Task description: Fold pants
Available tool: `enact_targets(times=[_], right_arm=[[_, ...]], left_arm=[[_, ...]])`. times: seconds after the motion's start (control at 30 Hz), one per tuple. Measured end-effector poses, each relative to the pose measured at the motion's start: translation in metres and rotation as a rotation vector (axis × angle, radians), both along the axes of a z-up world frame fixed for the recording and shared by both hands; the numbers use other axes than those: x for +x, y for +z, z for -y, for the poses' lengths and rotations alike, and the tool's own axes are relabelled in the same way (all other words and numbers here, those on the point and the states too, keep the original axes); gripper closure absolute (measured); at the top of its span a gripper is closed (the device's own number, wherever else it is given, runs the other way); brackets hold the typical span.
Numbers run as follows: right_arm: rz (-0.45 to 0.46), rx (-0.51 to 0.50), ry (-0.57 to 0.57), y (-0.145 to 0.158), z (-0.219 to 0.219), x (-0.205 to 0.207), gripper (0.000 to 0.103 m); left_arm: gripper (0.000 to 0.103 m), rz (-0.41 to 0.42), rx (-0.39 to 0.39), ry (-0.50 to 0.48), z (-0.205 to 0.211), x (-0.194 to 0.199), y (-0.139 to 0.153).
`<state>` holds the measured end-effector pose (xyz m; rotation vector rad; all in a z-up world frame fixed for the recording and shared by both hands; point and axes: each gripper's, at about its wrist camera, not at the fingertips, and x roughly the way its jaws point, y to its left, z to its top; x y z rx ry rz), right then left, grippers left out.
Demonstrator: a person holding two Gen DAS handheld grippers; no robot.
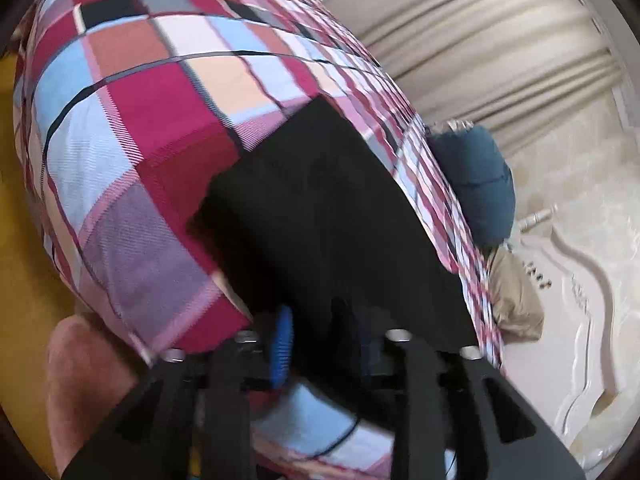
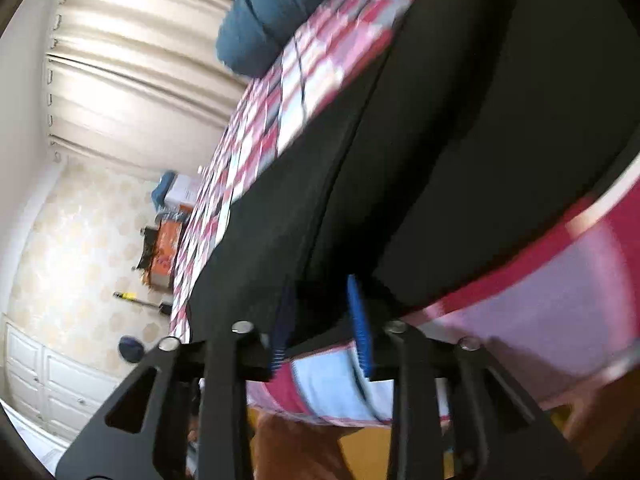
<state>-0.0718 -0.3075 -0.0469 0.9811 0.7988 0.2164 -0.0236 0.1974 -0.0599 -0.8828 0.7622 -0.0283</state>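
Observation:
Black pants (image 1: pixel 320 208) lie spread flat on a bed with a red, pink and blue plaid sheet (image 1: pixel 140 120). My left gripper (image 1: pixel 324 340) sits at their near edge, its blue pads apart, with black cloth in the gap and neither pad visibly pressing on it. In the right wrist view the pants (image 2: pixel 440 160) fill the middle, with a seam running along them. My right gripper (image 2: pixel 320 320) is also at the near hem. Its pads stand apart, straddling the cloth's edge, and the sheet (image 2: pixel 560 300) shows below it.
A blue pillow (image 1: pixel 476 184) (image 2: pixel 272 12) lies at the far end of the bed, before beige curtains (image 1: pixel 480 40). A white carved headboard (image 1: pixel 580 320) stands at right. A hand (image 1: pixel 80 380) shows at lower left. Boxes (image 2: pixel 168 240) and a white cabinet (image 2: pixel 52 380) stand beyond the bed.

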Motion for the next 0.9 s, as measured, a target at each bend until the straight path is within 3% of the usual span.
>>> enact_targets(times=[0.07,0.17,0.3,0.43,0.57,0.7,0.9], right_arm=[[0.019,-0.016,-0.080,0.010,0.033,-0.015,0.064],[0.034,-0.045,-0.271,0.020,0.105,-0.045,0.062],[0.002,-0.084,-0.524,0.023,0.198,-0.079,0.059],[-0.061,-0.101,-0.701,0.014,0.263,-0.095,0.053],[-0.067,-0.048,-0.735,-0.002,0.294,-0.092,0.052],[-0.067,-0.086,-0.707,0.000,0.297,-0.079,0.052],[-0.064,-0.076,-0.655,-0.004,0.306,-0.061,0.093]], left_arm=[[0.043,0.017,0.035,-0.017,0.012,-0.003,0.010],[0.019,0.069,0.095,-0.049,0.037,-0.002,0.030],[0.016,0.112,0.157,-0.089,0.068,0.017,0.045],[0.015,0.089,0.183,-0.119,0.092,0.043,0.044],[0.015,0.064,0.193,-0.172,0.115,0.058,0.040],[0.015,0.043,0.202,-0.196,0.135,0.068,0.039],[0.015,0.023,0.227,-0.219,0.160,0.077,0.039]])
